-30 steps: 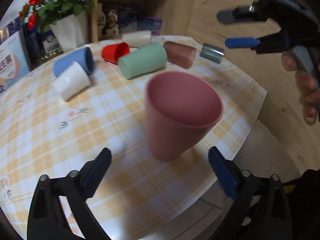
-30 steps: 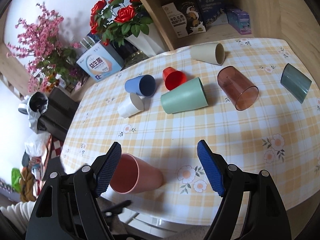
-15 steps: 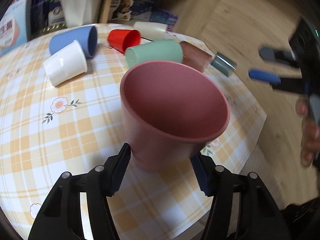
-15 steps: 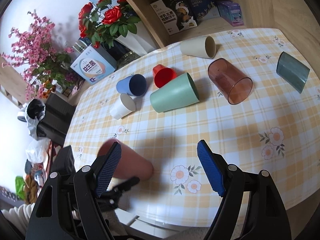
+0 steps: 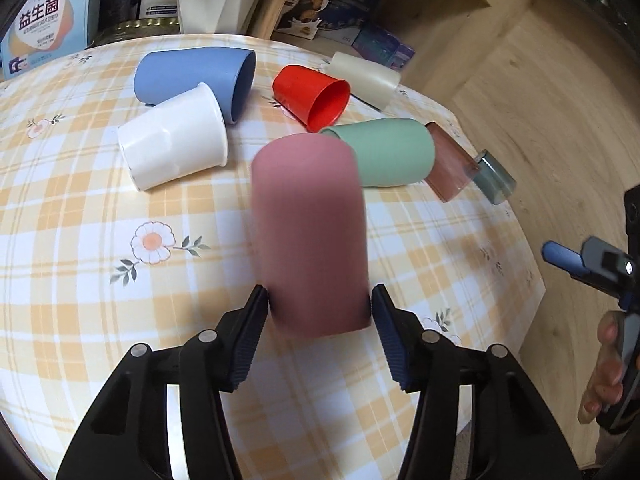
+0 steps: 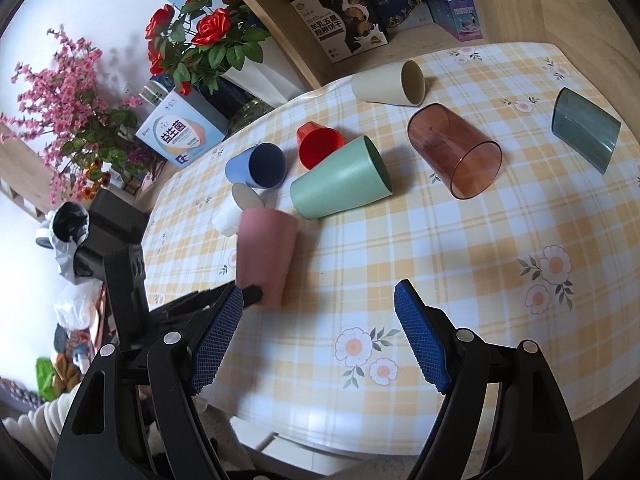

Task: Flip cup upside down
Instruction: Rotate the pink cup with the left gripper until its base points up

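Note:
My left gripper [image 5: 318,316] is shut on a pink cup [image 5: 310,232], which it holds above the checked tablecloth [image 5: 80,220]; the cup is motion-blurred. The closed base points away from me and the mouth faces the gripper. The right wrist view shows the same pink cup [image 6: 264,256] held at the table's left edge. My right gripper [image 6: 318,340] is open and empty over the table's near side; it also shows at the right edge of the left wrist view [image 5: 580,264].
Several cups lie on their sides further back: white [image 5: 172,144], blue [image 5: 192,76], red [image 5: 312,94], green [image 5: 384,156], cream [image 5: 364,78], brown clear [image 6: 456,156], grey clear [image 6: 586,132]. A vase of roses [image 6: 256,68] and boxes [image 6: 344,24] stand behind.
The left gripper closed on the pink cup, lifted it and turned it so the mouth, which faced away, now faces the gripper. The right gripper stayed open.

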A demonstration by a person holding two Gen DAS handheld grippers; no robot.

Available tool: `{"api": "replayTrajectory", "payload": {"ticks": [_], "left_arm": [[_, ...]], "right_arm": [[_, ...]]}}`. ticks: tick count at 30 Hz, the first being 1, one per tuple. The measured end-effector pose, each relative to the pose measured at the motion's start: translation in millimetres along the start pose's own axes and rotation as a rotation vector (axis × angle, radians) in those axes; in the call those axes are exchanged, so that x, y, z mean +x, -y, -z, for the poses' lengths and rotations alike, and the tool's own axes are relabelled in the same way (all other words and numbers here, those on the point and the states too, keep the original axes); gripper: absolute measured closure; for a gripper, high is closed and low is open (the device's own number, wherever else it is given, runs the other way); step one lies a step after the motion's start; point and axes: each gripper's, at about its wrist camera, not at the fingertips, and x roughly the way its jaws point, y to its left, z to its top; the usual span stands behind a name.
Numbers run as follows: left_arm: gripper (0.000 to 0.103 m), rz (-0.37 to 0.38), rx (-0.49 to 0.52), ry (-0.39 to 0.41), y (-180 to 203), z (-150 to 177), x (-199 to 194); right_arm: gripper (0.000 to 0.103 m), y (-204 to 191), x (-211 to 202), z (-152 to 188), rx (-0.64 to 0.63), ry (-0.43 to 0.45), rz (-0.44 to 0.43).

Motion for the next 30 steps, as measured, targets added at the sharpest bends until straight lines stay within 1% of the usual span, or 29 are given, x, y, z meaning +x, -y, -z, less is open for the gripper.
{"api": "replayTrajectory", "payload": {"ticks": [4,8,13,19,21,25,28,29,30], "left_arm": [[0.049,-0.042,0.022,0.008,4.2,-0.1,2.6],[0.049,-0.108,0.023,0.004,7.0,3.6,13.2],[0.049,-0.112,-0.009,0.026,3.1,4.0,16.8],[0.049,-0.134,0.019,0.068,7.9,4.2,6.1],[0.049,-0.143,0.026,0.075,8.8,4.5,2.2],[0.049,-0.162,0.047,0.091,11.4,5.5,-8.6],[0.05,-0.169,0.055,0.101,12.3,6.5,-16.7],[0.05,-0.173,0.057,0.105,12.2,6.8,-19.4],[0.05,-0.175,0.057,0.107,11.4,7.4,-21.3]], "right_arm": [[0.027,7.3,1.0,-0.1,0.018,0.001,0.001],[0.027,12.5,3.6,0.0,0.032,-0.002,-0.005],[0.027,16.8,5.3,1.1,0.039,-0.008,-0.005],[0.027,21.7,6.8,1.9,0.05,-0.011,0.007],[0.027,20.9,8.4,2.2,0.043,-0.013,0.02],[0.027,17.5,12.6,2.8,0.009,-0.007,0.108],[0.027,19.0,14.3,3.4,0.002,0.003,0.143],[0.023,19.5,14.9,3.4,0.001,0.006,0.155],[0.014,19.8,14.8,3.4,0.002,0.012,0.164]]}}
